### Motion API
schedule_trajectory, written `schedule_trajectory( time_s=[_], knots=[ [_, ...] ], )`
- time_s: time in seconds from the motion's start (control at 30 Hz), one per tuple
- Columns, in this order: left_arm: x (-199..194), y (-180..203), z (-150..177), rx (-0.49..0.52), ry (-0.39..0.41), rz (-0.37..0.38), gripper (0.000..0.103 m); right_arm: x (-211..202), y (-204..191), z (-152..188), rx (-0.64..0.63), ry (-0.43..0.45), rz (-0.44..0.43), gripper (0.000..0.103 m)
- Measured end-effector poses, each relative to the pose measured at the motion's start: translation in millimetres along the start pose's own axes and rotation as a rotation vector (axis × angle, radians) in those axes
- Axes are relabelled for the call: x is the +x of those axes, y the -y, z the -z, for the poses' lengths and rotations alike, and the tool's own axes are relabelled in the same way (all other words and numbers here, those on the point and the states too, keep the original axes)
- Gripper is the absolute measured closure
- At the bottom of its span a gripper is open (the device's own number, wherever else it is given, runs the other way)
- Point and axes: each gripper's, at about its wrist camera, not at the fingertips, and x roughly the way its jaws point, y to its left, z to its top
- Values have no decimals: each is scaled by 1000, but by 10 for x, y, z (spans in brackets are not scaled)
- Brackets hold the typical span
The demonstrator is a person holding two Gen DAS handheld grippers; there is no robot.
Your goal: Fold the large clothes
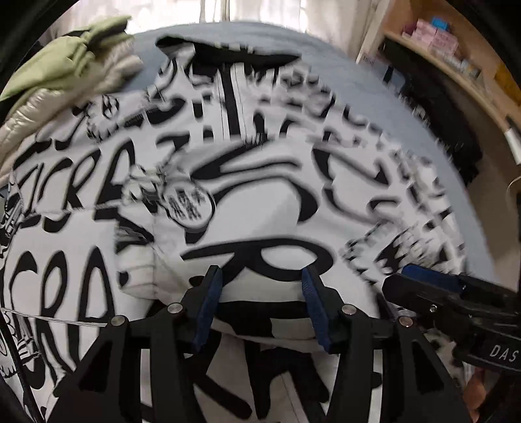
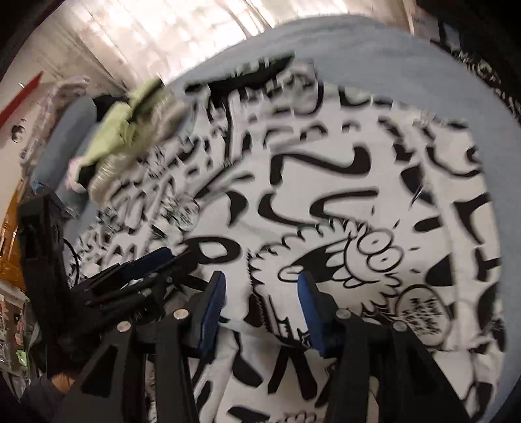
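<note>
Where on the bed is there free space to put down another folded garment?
Bare blue bed cover lies beyond the black-and-white printed garment, at its far edge and along its right side. The left far corner is crowded by the green and silver clothes pile.

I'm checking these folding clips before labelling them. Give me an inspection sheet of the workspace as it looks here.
Surface: blue-grey bed cover, mostly covered.
Job's things: black-and-white printed garment spread across it, black collar at the far end; folded edge near the grippers.
Clutter: green and silvery padded jacket heaped at the far left, overlapping the garment.
Grippers: left hand-held gripper open over the near edge, pads not pinching; right hand-held gripper open, nothing gripped; they are side by side.
Cables: thin dark loop at the bed's left edge, too blurred to identify.
Surroundings: wooden shelf with boxes to the right; bright curtained window beyond.
</note>
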Motion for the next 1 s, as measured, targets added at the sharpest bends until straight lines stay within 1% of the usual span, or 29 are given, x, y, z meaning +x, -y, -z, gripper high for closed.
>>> schedule_trajectory(
  time_s=[0.07,0.1,0.13,0.23,0.27,0.3,0.33,0.37,0.4,0.47,0.57,0.63,0.7,0.9,1.0],
  knots=[
    [86,17,48,40,8,-28,54,107,142,46,-18,-22,66,57],
    [93,13,55,51,13,-35,54,106,195,57,-21,-21,84,59],
    [81,-9,63,57,19,-40,54,76,292,70,-21,-13,105,59],
    [46,-129,54,47,19,-30,54,-130,674,75,9,47,240,59],
    [37,-187,47,40,19,-19,54,-217,845,82,41,68,240,63],
    [14,-238,42,32,20,-11,54,-281,1011,94,91,71,185,78],
    [-11,-276,44,24,22,-2,54,-325,1128,103,125,68,161,85],
    [-18,-300,43,20,21,2,54,-363,1189,119,145,69,148,95],
    [-44,-312,48,15,24,3,54,-390,1207,132,155,73,138,96],
    [-72,-310,53,7,27,-6,54,-449,1189,177,160,90,181,94],
    [-109,-288,63,-3,32,-23,54,-465,1155,210,170,98,194,91],
    [-142,-269,75,3,38,-34,54,-468,1128,226,174,102,201,88],
    [-183,-257,89,4,47,-42,54,-483,1125,232,175,107,199,79],
    [-272,-264,136,-18,63,-41,52,-459,1063,234,190,129,203,66],
    [-276,-259,163,-26,73,-52,52,-443,1058,259,209,138,198,62]
  ],
)
